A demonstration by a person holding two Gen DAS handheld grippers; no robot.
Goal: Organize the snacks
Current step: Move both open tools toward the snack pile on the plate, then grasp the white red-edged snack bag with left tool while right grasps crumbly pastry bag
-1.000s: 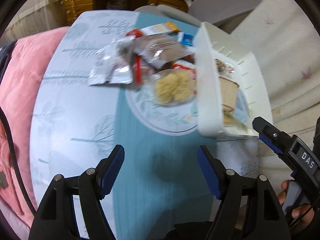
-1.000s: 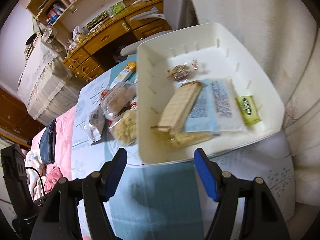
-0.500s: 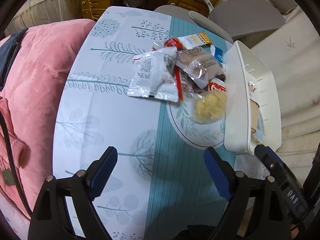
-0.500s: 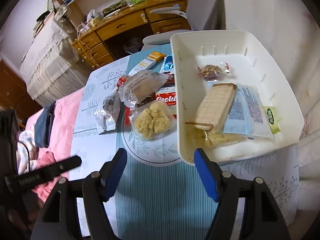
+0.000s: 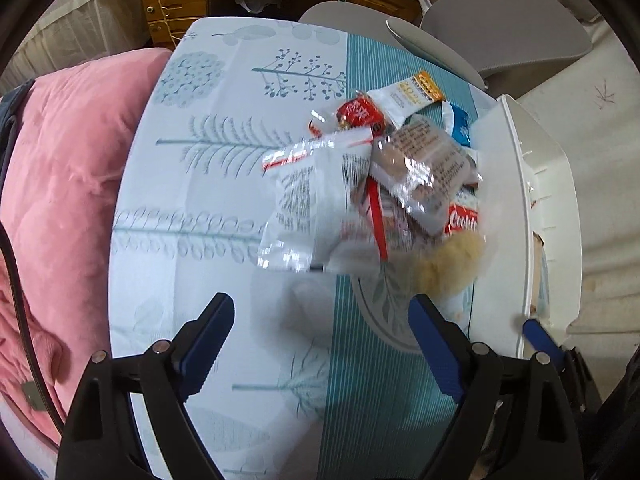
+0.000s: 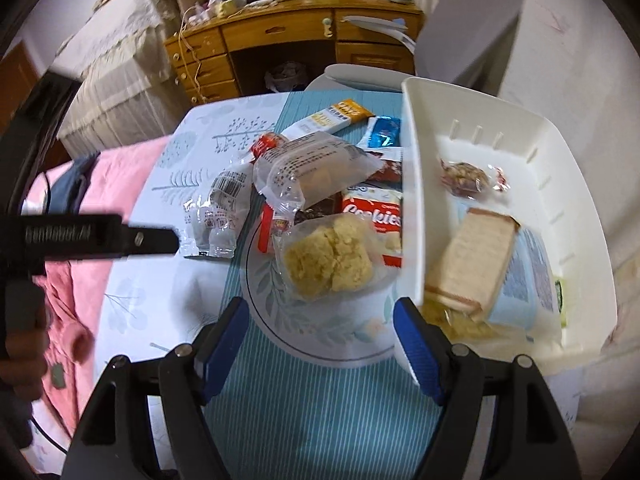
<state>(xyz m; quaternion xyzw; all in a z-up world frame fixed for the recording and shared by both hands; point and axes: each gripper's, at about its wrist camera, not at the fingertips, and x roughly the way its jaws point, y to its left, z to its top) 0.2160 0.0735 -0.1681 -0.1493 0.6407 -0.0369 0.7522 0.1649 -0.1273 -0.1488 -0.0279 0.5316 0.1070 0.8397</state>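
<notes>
A heap of snack packs lies on the table: a silvery pouch (image 5: 312, 208), a clear-wrapped brown cake (image 6: 316, 164), a red Cookies pack (image 6: 374, 212), a bag of pale crumbly biscuits (image 6: 328, 260), an oat bar (image 6: 332, 120) and a blue packet (image 6: 384, 132). To their right stands a white bin (image 6: 412, 200) holding a wafer pack (image 6: 472, 260), a nut packet (image 6: 464, 178) and a blue-white pouch (image 6: 528, 280). My left gripper (image 5: 322, 308) hovers open just short of the silvery pouch. My right gripper (image 6: 320, 308) hangs before the biscuit bag, its jaws opening with nothing between them.
A pink quilt (image 5: 60, 184) borders the table on the left. A wooden desk (image 6: 280, 36) and a grey chair (image 5: 500, 24) stand behind the table. A pale wall (image 6: 580, 60) runs to the right of the bin. The biscuit bag rests on a round leaf-patterned disc (image 6: 320, 344).
Both grippers have swung left, away from the bin and toward the snack heap. The left jaws have spread wider. The right view has rolled, and the left gripper now shows at its left edge.
</notes>
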